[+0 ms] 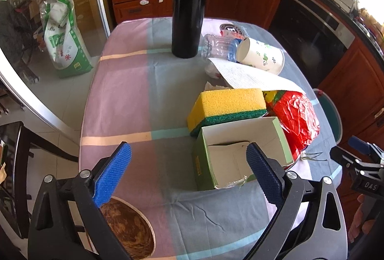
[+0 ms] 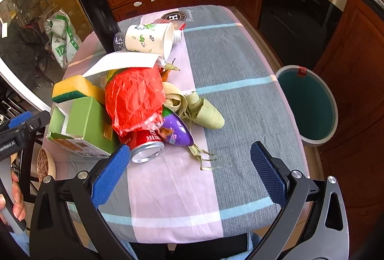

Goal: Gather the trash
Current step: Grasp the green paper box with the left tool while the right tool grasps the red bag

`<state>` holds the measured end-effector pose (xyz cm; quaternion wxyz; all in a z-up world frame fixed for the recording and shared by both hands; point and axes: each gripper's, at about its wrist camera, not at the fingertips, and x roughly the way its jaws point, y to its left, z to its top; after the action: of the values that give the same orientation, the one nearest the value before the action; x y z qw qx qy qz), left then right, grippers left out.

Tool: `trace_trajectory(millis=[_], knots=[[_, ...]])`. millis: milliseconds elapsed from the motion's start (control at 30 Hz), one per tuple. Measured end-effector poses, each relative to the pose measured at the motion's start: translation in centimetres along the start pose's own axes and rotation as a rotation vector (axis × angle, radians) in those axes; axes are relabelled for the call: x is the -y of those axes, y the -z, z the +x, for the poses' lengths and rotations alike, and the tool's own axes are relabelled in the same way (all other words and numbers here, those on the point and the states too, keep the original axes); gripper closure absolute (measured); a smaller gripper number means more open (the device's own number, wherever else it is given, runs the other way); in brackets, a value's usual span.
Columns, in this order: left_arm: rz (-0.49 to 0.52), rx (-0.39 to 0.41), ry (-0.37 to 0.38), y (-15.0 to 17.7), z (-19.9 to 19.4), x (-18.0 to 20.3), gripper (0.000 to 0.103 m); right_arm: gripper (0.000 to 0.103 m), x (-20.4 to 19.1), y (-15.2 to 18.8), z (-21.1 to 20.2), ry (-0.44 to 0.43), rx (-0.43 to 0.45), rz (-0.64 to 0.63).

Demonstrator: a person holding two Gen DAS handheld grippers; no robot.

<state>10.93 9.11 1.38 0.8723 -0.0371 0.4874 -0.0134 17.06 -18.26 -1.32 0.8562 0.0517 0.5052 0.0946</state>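
Trash is heaped down the middle of the table (image 2: 240,82), running from centre frame toward the upper left in the right wrist view. A red plastic bag (image 2: 136,96) sits on top of the heap, with a red can (image 2: 146,148) lying on its side below it, its silver end facing the camera. A purple wrapper (image 2: 176,131) lies just beside the can, and pale corn husks (image 2: 204,111) trail off to the right. The open green box (image 1: 236,154) sits lower centre in the left wrist view, a yellow sponge (image 1: 226,104) touching its far edge. Beyond them a paper towel (image 1: 252,77) drapes over the pile, and a printed paper cup (image 1: 262,56) lies tipped over against a clear plastic bottle (image 1: 218,46). A tall black flask (image 1: 189,8) stands upright at top centre. At the right of the frame, off the table, waits a teal bin (image 2: 309,104). The left gripper (image 1: 188,161) is spread wide and holds nothing, its right finger in front of the box's opening. The right gripper (image 2: 189,165) is wide apart too, empty over the cloth.
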Motion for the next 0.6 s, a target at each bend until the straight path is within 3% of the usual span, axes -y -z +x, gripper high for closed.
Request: trace_trajectory(millis=[367,433,533,600], knots=[[-0.022,-0.123,0.095,4.5,2.8,-1.2,0.014,0.01,-5.2,-3.4,4.0,-0.029,-0.032,-0.119],[-0.022,-0.129,0.098,5.1,2.8,-1.2,0.014,0.018,-6.1,-3.8,5.0,-0.034,-0.046,-0.139],[-0.003,-0.124,0.088,5.7,2.7,-0.8,0.014,0.041,-6.4,-3.6,6.2,-0.058,-0.086,-0.139],[0.013,-0.128,0.087,6.1,2.7,-0.4,0.014,0.069,-6.4,-3.0,6.3,-0.082,-0.096,-0.137]])
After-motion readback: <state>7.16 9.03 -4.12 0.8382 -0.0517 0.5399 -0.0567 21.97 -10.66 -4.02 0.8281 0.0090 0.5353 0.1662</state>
